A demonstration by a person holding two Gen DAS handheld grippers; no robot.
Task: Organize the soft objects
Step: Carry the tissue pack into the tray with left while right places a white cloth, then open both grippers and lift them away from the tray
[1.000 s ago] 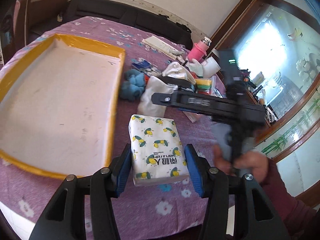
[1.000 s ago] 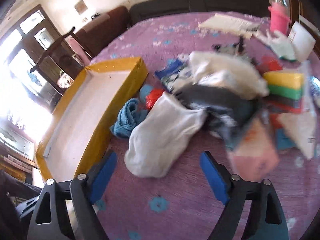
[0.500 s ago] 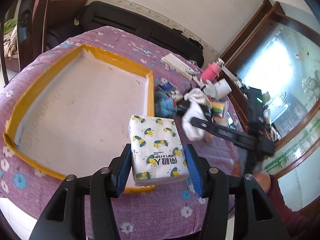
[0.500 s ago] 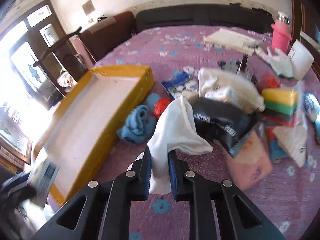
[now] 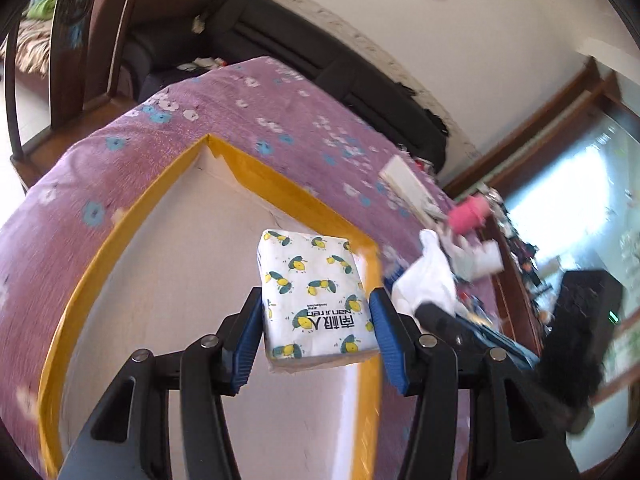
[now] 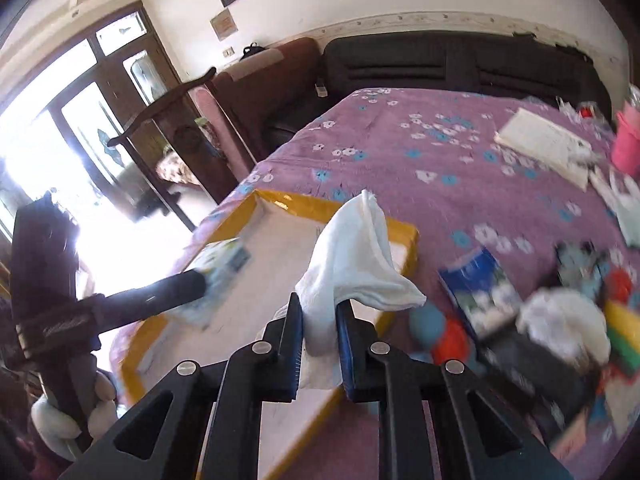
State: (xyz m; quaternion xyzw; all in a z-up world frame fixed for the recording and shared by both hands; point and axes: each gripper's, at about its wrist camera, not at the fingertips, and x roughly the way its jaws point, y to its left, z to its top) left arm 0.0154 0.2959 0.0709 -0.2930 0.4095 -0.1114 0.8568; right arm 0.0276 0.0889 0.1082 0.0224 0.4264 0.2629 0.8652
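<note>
White, lemon-printed, the tissue pack was held clamped between the blue pads of the left tool, raised above the yellow-rimmed tray. A white sock was gripped by the right tool, its jaws clenched on the cloth, over the tray's near corner. Beside the tray, on the purple flowered tabletop, a blurred heap of soft things was seen, with a pink cup at the far edge.
</note>
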